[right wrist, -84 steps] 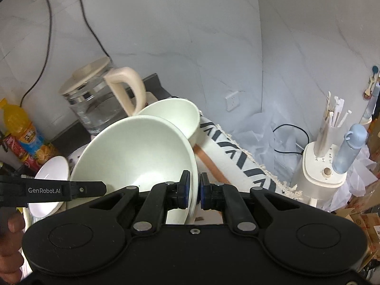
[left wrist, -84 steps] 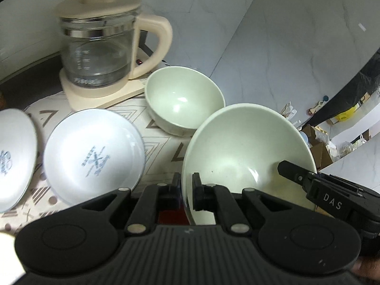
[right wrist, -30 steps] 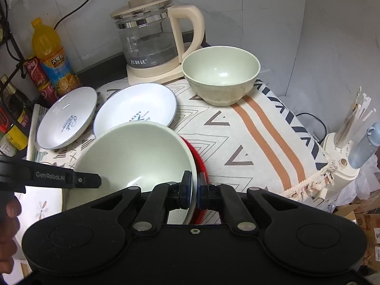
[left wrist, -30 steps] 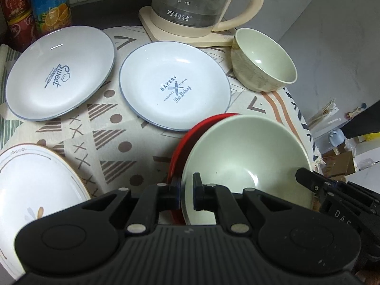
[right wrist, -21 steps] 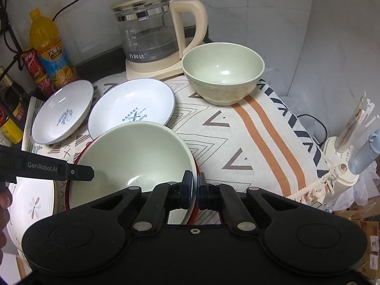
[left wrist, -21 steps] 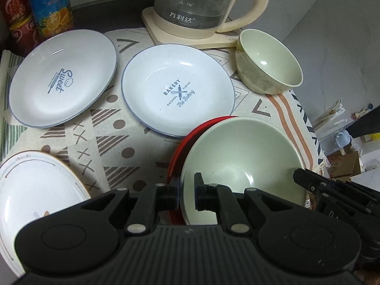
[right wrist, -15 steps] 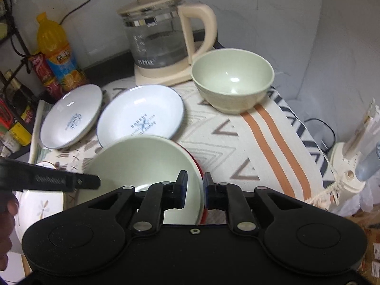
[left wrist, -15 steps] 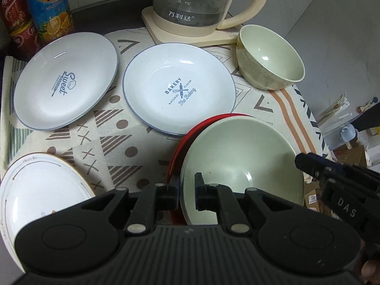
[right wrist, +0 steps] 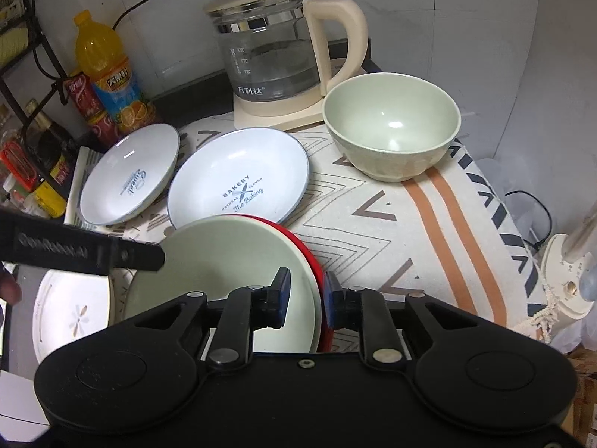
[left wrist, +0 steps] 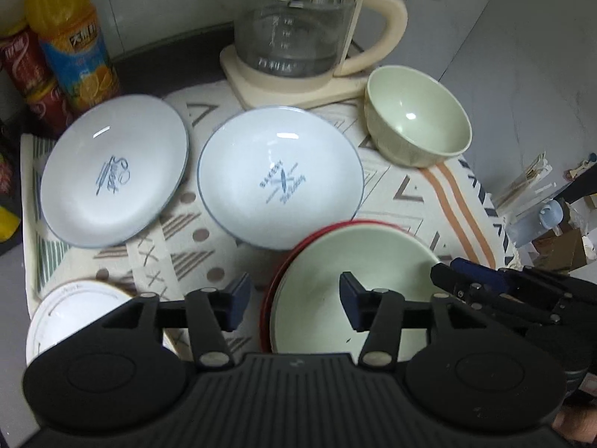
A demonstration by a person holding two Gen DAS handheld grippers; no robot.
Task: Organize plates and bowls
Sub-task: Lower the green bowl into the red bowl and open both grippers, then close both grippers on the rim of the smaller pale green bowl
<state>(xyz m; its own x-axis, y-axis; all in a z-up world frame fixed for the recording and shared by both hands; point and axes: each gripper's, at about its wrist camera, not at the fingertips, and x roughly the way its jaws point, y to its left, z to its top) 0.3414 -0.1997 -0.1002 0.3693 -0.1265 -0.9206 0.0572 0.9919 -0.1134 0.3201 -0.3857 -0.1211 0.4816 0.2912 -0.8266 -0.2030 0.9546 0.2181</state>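
now that the big green bowl [right wrist: 224,272] sits in the red plate [right wrist: 304,252] on the counter [right wrist: 391,231], both my grippers are opening off its rim. i should lift my left gripper [left wrist: 291,300] and right gripper [right wrist: 305,300] straight up, without bumping it.

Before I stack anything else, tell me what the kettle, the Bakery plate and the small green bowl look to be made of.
Kettle: clear glass body, water visible through it; cream handle, lid and base look like matte plastic.
Bakery plate: glossy white with a thin blue rim and printed lettering; probably glazed ceramic, possibly enamel.
Small green bowl: pale green, soft sheen, faintly speckled outside; melamine or fibre composite seems likely, ceramic not excluded.
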